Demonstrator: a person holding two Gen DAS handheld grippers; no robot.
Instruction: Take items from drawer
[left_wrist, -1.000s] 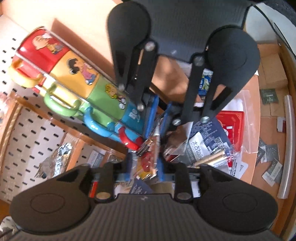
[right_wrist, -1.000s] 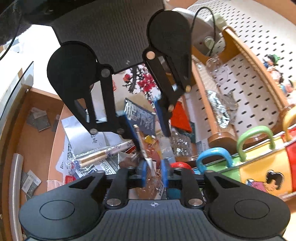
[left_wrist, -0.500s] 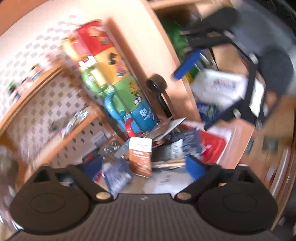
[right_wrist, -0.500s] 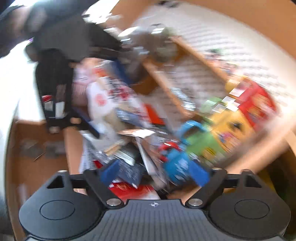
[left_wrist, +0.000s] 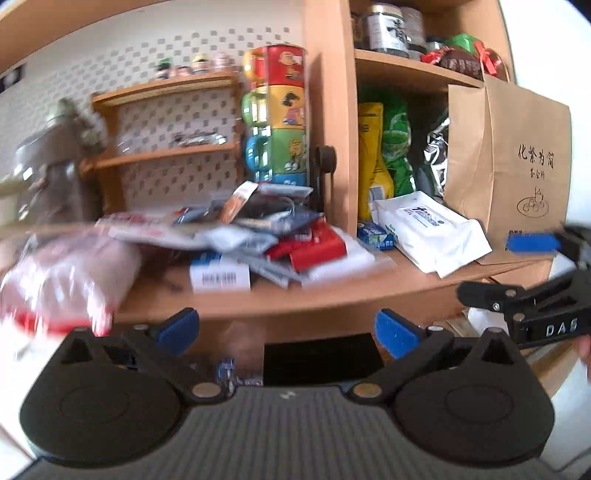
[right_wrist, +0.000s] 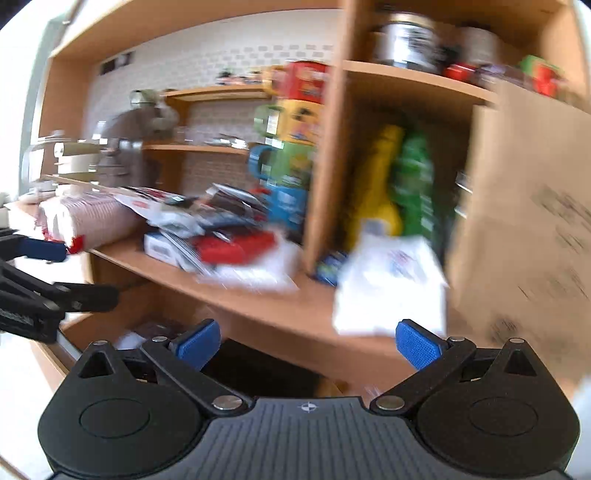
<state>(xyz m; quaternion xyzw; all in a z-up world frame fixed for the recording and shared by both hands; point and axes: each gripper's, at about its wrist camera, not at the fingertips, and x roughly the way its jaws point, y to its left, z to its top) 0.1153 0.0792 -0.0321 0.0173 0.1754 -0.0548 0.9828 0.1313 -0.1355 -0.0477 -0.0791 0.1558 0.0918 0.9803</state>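
Several packets (left_wrist: 258, 236) taken from the drawer lie heaped on the wooden counter (left_wrist: 332, 295) ahead of and above my left gripper (left_wrist: 286, 330). I judge they are piled there to keep the drawer (right_wrist: 110, 325) clear, which shows low beside my right gripper (right_wrist: 308, 341). Both grippers have their jaws wide apart with nothing between them, presumably ready for another reach. Stacked cartoon mugs (left_wrist: 280, 118) stand behind the heap.

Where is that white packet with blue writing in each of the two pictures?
Left wrist view: the white packet lies right of centre on the shelf, beside the brown paper bag.
Right wrist view: blurred, right of centre.
Shared landmark: the stacked cartoon mugs.
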